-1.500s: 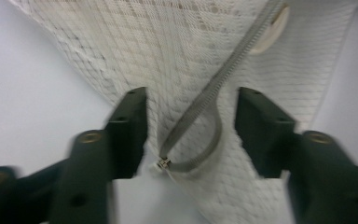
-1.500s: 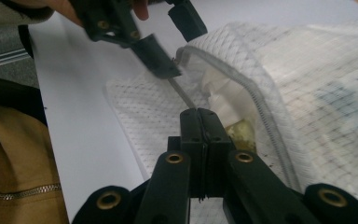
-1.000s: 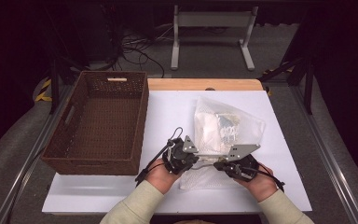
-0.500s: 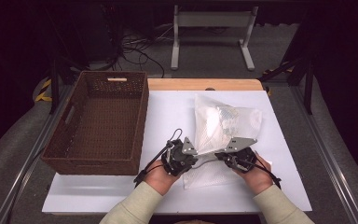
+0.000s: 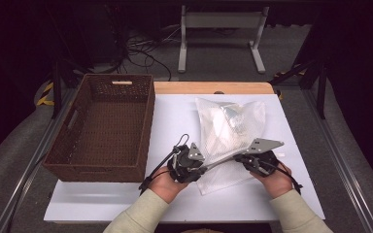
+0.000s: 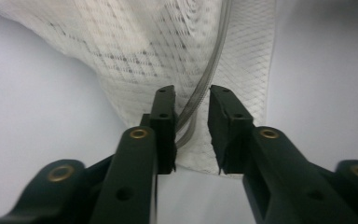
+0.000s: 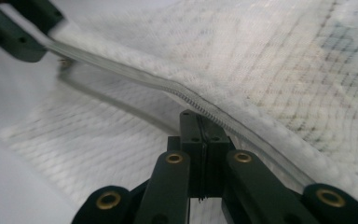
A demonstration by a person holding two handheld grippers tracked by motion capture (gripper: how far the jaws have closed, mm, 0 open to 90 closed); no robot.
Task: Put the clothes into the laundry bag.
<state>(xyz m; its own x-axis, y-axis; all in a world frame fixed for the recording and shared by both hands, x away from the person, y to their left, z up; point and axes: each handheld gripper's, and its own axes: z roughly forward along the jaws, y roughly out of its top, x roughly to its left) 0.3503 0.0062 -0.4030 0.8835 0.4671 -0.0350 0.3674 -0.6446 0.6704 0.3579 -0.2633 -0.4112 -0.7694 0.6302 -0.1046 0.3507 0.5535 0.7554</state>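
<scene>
A white mesh bag [image 5: 230,126] with pale contents lies on the white table [image 5: 175,111], its zipper edge [image 5: 221,161] stretched between both hands. My left gripper [image 5: 203,168] sits at the bag's near left corner. Its jaws have just been opening and stand apart, with the zipper strip [image 6: 193,109] running between them, close to the left pad [image 6: 164,122]. My right gripper [image 5: 238,157] is shut on the bag's zipper edge [image 7: 223,119]. In the right gripper view my right gripper [image 7: 200,128] pinches that edge, and the left gripper [image 7: 16,30] shows at the top left.
A large brown wicker basket [image 5: 102,126] stands open on the left half of the table. A wooden board edge [image 5: 213,88] runs along the back. Beyond it are a metal stand [image 5: 221,36] and cables on the floor.
My right gripper has moved away from the table's front edge and slightly right, drawing the bag's zipper edge taut and lifting the bag. The left hand has stayed where it was.
</scene>
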